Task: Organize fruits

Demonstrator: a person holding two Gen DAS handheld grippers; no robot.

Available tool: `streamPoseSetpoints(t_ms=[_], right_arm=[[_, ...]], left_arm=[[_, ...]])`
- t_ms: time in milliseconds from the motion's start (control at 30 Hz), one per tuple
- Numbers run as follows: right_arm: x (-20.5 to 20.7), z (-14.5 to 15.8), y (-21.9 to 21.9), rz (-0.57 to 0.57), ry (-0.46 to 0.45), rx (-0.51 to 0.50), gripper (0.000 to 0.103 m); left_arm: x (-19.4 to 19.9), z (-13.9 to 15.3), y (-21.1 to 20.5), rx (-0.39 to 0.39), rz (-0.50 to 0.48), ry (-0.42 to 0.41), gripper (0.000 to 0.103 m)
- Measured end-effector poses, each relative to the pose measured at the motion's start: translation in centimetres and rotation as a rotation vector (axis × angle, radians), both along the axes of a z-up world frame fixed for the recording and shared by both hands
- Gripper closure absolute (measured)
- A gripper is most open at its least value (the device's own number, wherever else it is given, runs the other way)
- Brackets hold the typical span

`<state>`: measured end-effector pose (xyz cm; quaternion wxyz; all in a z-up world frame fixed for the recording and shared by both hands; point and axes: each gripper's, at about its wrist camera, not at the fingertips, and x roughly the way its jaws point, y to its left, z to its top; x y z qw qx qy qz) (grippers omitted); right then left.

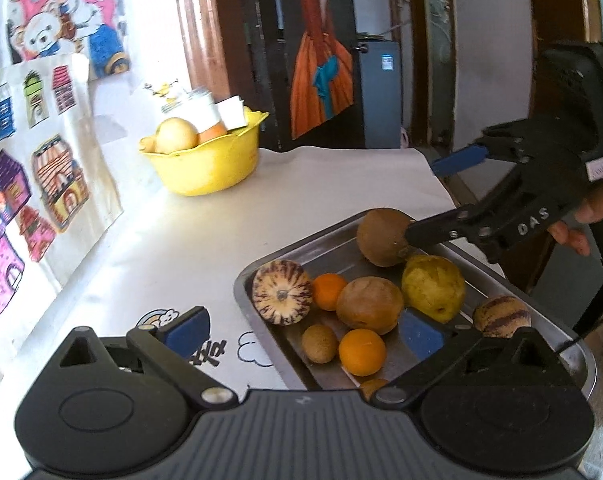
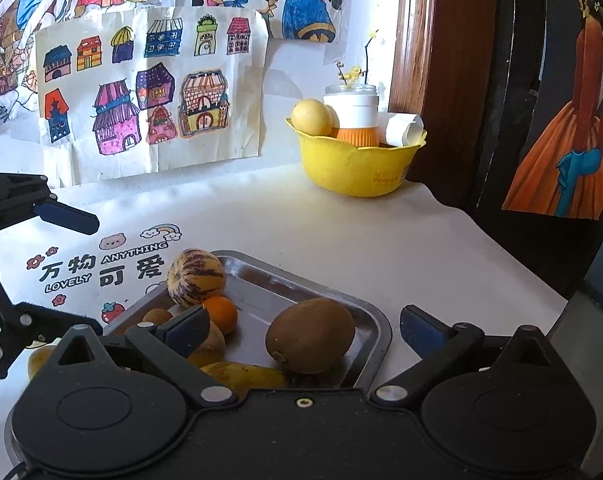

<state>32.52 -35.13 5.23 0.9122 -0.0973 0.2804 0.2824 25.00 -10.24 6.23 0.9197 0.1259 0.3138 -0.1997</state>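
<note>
A steel tray (image 1: pixel 257 308) (image 2: pixel 365 312) on the white table holds several fruits: a brown kiwi (image 1: pixel 383 236) (image 2: pixel 310 334), a striped melon (image 1: pixel 281 298) (image 2: pixel 196 278), two small oranges (image 1: pixel 361 352), a round brown fruit (image 1: pixel 369 303), a yellow pear (image 1: pixel 433 288), a second striped fruit (image 1: pixel 501 316) and a small kiwi (image 1: pixel 319 343). My left gripper (image 1: pixel 305 330) is open and empty over the tray's near edge. My right gripper (image 2: pixel 305 328) is open, its fingers either side of the brown kiwi; one finger (image 1: pixel 433 228) touches it.
A yellow bowl (image 1: pixel 205 168) (image 2: pixel 357 168) with a round yellow fruit, a cup and paper stands at the back of the table. Children's drawings (image 2: pixel 153 92) cover the wall. The table edge drops off at the right (image 2: pixel 521 264) by a wooden door frame.
</note>
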Motion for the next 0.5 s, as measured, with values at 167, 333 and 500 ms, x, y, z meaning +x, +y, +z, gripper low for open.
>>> streamPoseSetpoints(t_ms=[167, 333, 500], right_arm=[[-0.9, 0.6, 0.1, -0.011, -0.013, 0.006, 0.001], [-1.7, 0.9, 0.2, -0.013, -0.018, -0.002, 0.001], [-2.5, 1.2, 0.2, -0.023, -0.019, -0.002, 0.001]], left_arm=[[0.0, 0.3, 0.7, -0.026, 0.043, 0.013, 0.001], [-0.2, 0.6, 1.4, -0.069, 0.089, 0.045, 0.000], [-0.7, 1.0, 1.8, -0.083, 0.118, 0.038, 0.000]])
